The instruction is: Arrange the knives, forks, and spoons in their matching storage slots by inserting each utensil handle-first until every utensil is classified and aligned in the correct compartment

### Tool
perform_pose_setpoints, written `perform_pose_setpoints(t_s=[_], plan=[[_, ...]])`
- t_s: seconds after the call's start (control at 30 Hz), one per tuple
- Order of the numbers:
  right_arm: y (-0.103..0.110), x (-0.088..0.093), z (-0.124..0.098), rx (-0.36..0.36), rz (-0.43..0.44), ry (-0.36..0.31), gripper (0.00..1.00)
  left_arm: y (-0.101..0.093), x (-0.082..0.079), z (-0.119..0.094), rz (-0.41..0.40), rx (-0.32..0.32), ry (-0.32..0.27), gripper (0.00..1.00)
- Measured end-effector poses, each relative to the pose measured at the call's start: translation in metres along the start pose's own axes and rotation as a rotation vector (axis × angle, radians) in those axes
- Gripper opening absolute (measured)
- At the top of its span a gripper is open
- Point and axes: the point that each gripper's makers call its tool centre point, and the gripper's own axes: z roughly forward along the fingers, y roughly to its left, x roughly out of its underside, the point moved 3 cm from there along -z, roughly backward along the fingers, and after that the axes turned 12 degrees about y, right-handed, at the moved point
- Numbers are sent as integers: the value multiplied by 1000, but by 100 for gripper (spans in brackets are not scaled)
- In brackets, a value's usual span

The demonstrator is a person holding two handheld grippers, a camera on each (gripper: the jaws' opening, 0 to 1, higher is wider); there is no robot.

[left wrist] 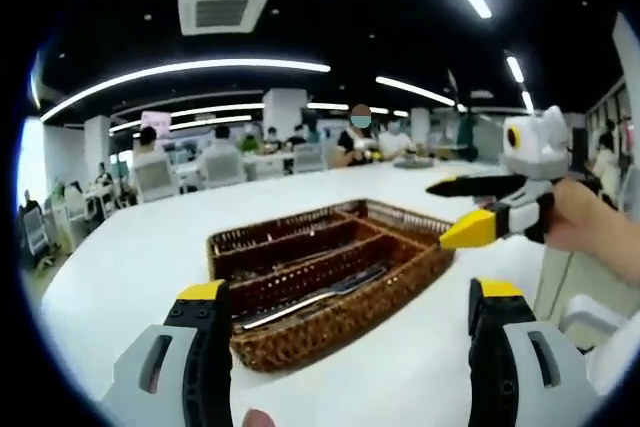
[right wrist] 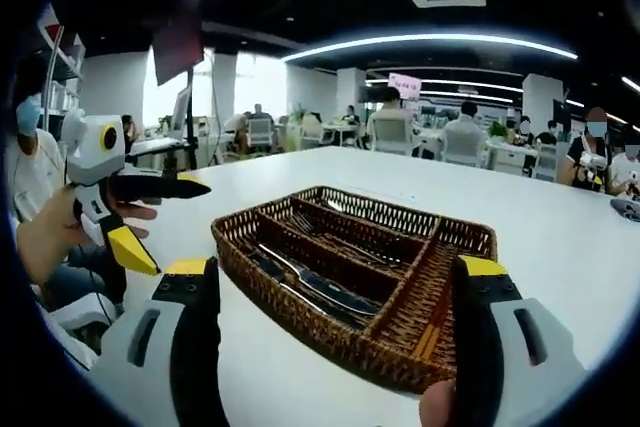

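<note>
Cutlery [right wrist: 320, 287] in basket [left wrist: 300, 347]: stiff, slick, light | grab mid-handle | left gripper [left wrist: 345, 347], right gripper [right wrist: 330, 347]: wide open, empty

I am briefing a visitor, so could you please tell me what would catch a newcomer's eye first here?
The brown woven wicker tray with divided slots sits mid-table on the white table, with silver metal utensils lying in its compartments. Beyond it, a busy hall of seated people under bright ceiling light strips. Both tools, left and right, are open and empty.

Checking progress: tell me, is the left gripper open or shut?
Open: the left gripper jaws stand wide apart, gripping nothing, with the wicker tray between them.
</note>
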Motion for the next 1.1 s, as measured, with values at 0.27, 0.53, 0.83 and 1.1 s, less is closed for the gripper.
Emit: perform_pose_setpoints(t_s=[0.27, 0.53, 0.83, 1.1], plan=[[0, 2, -6, 34, 22, -16, 100, 6, 1, -2, -34, -36, 6, 99], [5, 3, -15, 57, 30, -26, 100, 8, 1, -7, -60, -73, -4, 99], [7, 11, -26, 91, 55, -26, 100, 1, 5, -15, -74, -85, -15, 99], [22, 21, -31, 78, 67, -33, 100, -6, 16, -18, -81, -86, -14, 98]])
